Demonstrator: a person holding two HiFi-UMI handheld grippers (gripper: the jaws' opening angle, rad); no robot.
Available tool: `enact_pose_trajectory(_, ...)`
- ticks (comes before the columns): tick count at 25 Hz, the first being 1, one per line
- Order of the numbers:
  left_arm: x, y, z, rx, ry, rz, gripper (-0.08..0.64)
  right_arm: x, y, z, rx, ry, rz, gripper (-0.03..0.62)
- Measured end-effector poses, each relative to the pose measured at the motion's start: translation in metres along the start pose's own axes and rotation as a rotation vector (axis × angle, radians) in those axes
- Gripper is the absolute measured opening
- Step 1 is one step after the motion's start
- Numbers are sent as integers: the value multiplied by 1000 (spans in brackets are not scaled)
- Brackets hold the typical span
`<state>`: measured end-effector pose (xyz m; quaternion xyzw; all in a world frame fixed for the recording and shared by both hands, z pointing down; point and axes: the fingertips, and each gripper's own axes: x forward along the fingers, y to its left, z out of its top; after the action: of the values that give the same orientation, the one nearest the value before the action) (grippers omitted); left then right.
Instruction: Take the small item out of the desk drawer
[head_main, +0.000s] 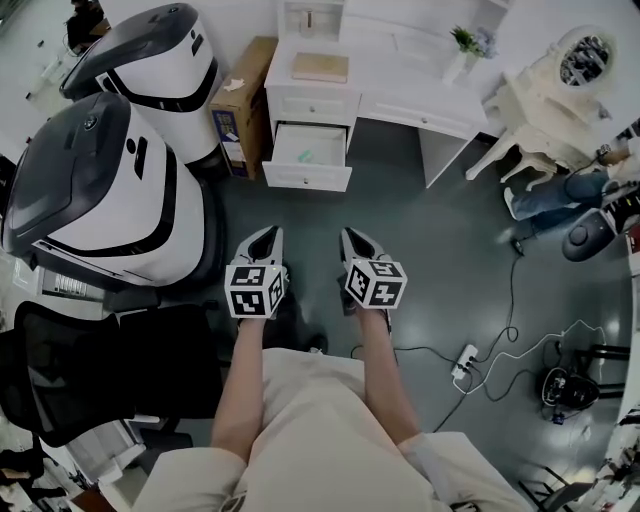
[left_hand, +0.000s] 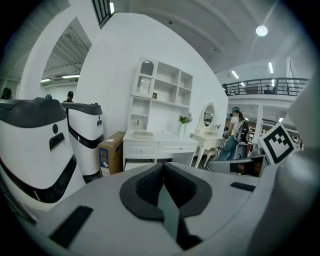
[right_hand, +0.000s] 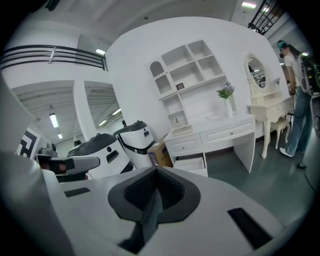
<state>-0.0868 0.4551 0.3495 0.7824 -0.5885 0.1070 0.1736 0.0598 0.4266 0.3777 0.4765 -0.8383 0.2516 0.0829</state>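
The left gripper (head_main: 266, 240) had its jaws pressed together with nothing between them, and its own view showed the dark pads meeting along one seam. Just to its right, the right gripper (head_main: 352, 242) was likewise pressed shut and empty. Both were held side by side at the ends of the person's forearms, low over the grey floor (head_main: 430, 260), pointing toward the far wall and well apart from the furniture.

Far ahead of them stood a white desk (head_main: 400, 105) with its lower left drawer (head_main: 308, 150) pulled open. Inside the drawer lay the small item (head_main: 308, 157), which showed only as a faint greenish mark on the pale bottom, too small to make out further. On the tabletop above the drawer rested a flat tan book (head_main: 320, 67), and farther right a potted plant (head_main: 463, 42).

A cardboard box (head_main: 243, 105) stood against the desk's left side. Left of that were two large white-and-dark machines (head_main: 110, 190), one nearer and one farther. A black chair (head_main: 100, 370) sat at the near left. To the far right stood a white dressing table (head_main: 585, 65) with an oval mirror and a stool (head_main: 520, 150), a person's legs (head_main: 555, 195) beside it. A power strip (head_main: 463, 360) with trailing cables lay on the floor at the near right.
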Motion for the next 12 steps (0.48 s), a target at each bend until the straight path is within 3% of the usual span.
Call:
enact_pose_trajectory(5,35,25,8,-27,3,9,17,35,-6,8,-5,20,29,25)
enact_pose_trajectory(12,119,60,49,-33,-1,-7,17,102,-41,55,16,6,6,25)
